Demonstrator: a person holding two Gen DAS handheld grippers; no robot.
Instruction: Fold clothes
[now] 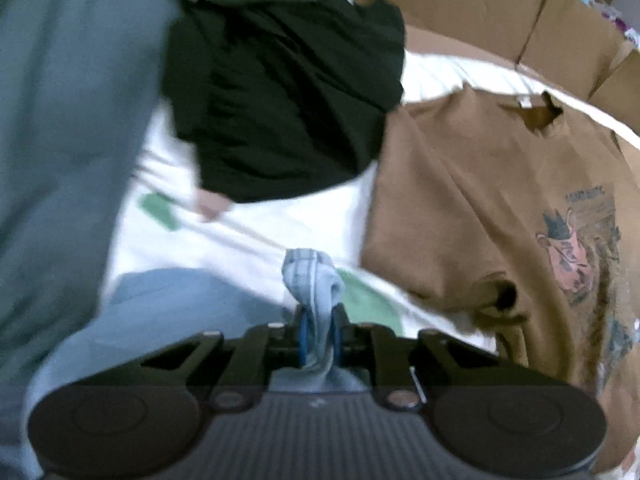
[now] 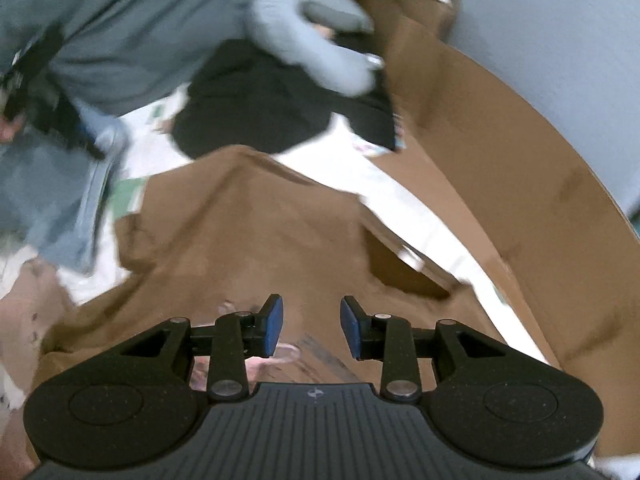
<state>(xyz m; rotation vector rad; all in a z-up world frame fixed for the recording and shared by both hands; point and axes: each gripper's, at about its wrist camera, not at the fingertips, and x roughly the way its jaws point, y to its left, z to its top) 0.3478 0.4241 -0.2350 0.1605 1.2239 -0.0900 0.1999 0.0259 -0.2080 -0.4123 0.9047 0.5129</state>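
Clothes: pale blue jeans (image 1: 132,312) at left, one bunched hem pinched tight in the left gripper (image 1: 319,334), likely so that the leg can be drawn across for a fold; remainder trailing over the white sheet (image 1: 320,216). Black garment (image 1: 288,100) heaped at centre-back, apparently waiting its turn. Brown T-shirt (image 2: 256,240) at right, spread flat with print up and neck toward the cardboard boxes (image 2: 520,184), ready for folding; right gripper (image 2: 311,330) above its print, jaws partly apart, nothing between them.
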